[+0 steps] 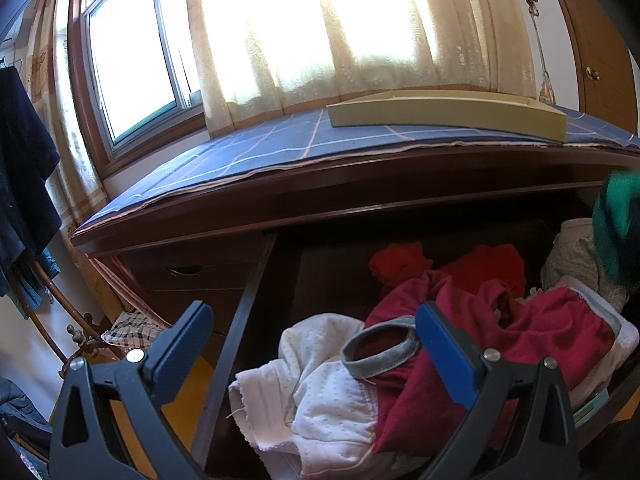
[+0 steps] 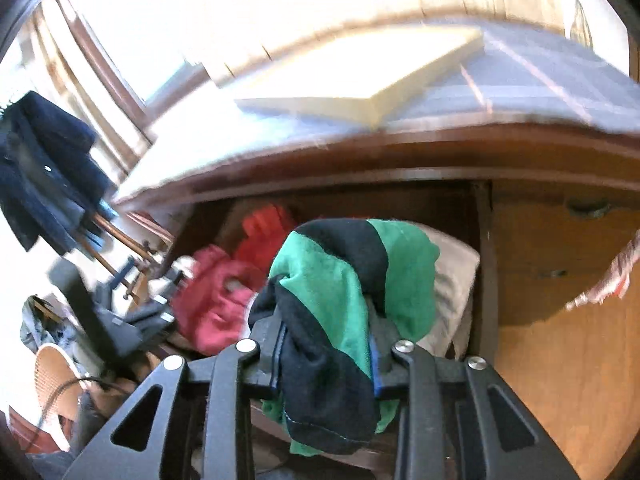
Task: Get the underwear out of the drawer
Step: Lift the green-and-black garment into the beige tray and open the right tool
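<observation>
**In the open drawer: green-and-black underwear clamped and lifted**

In front of a bright window [image 1: 132,52] with pale curtains [image 1: 320,28], a dark wooden dresser [image 1: 360,184] is standing with a blue checked cloth [image 1: 248,148] lying over its top. One cream tray [image 1: 444,114] is resting on that cloth. To the left, dark clothes [image 1: 24,168] are hanging from a rack, and a wooden wardrobe door [image 1: 596,52] is showing at the far right.

One drawer [image 1: 248,292] is standing pulled out below the top. Inside it, five garments are lying loose: one white dotted piece [image 1: 320,384] at the front, one crimson piece with a grey band [image 1: 520,320] draped partly over it, two bright red pieces [image 1: 400,260] behind, and one pale beige piece [image 1: 576,256] toward the right.

The left gripper [image 1: 316,340] is hovering over the front of the drawer with its jaws standing wide apart, holding nothing; the white piece and the crimson piece are lying below and between the fingers.

The right gripper [image 2: 326,354] is pinching the green-and-black underwear [image 2: 340,280], its jaws nearly together on the bunched cloth. The underwear is hanging above the drawer's right side, over the beige piece, clear of the other garments, with its lower end drooping below the fingers.
</observation>
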{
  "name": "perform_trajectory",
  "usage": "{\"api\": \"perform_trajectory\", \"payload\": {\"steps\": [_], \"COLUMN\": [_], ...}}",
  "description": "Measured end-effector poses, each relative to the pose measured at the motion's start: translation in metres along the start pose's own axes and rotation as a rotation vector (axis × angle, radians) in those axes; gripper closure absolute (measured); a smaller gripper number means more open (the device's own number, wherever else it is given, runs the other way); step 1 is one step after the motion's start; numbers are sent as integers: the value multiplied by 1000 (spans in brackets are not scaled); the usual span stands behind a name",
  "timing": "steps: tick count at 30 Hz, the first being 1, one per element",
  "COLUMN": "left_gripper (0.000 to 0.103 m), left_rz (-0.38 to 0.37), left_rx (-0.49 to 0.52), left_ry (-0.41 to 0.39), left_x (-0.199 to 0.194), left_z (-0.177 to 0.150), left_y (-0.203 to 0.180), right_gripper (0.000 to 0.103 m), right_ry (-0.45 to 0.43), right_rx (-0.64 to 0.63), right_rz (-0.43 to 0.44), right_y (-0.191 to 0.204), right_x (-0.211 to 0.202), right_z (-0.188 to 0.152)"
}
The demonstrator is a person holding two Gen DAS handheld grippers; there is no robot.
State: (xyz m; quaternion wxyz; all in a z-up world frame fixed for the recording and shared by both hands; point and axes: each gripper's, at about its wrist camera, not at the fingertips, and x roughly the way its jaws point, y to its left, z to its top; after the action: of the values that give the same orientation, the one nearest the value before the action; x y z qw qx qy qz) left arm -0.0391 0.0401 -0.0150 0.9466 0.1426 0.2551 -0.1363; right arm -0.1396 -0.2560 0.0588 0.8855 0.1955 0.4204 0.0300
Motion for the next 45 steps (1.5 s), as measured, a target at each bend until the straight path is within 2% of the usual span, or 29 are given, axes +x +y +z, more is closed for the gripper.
{"api": "perform_trajectory", "payload": {"steps": [4, 8, 10, 14, 17, 22, 24, 27, 30, 33, 36, 45], "left_gripper": [0, 0, 0, 0, 0, 0, 0, 0, 0, 0, 0, 0], "left_rz": [1, 1, 1, 3, 1, 1, -1, -5, -7, -8, -4, 9], "left_rx": [-2, -1, 2, 2, 4, 7, 3, -3, -3, -5, -4, -3], "left_ry": [-2, -4, -5, -7, -8, 2, 1, 3, 6, 5, 9, 31], "left_x": [-1, -1, -1, -1, -2, -1, 0, 1, 2, 3, 3, 9], "left_z": [0, 0, 0, 0, 0, 1, 2, 3, 3, 3, 3, 6], "left_y": [-1, -1, -1, 0, 0, 0, 1, 2, 3, 3, 2, 0], "right_gripper": [70, 70, 70, 70, 70, 70, 70, 70, 68, 68, 68, 68], "right_ry": [-118, -236, -285, -344, -312, -293, -258, -205, -211, -224, -208, -108], "right_rx": [-66, -105, -114, -92, -33, 33, 60, 87, 106, 41, 26, -184], "right_rz": [31, 18, 2, -56, -101, -198, -222, -207, -197, -192, -124, 75], "right_y": [22, 35, 39, 39, 27, 20, 19, 22, 20, 25, 18, -8], "right_x": [-35, -60, -59, -39, -6, 54, 78, 107, 115, 112, 108, 85], "right_z": [25, 63, 85, 134, 164, 195, 196, 187, 175, 164, 160, 149]}}
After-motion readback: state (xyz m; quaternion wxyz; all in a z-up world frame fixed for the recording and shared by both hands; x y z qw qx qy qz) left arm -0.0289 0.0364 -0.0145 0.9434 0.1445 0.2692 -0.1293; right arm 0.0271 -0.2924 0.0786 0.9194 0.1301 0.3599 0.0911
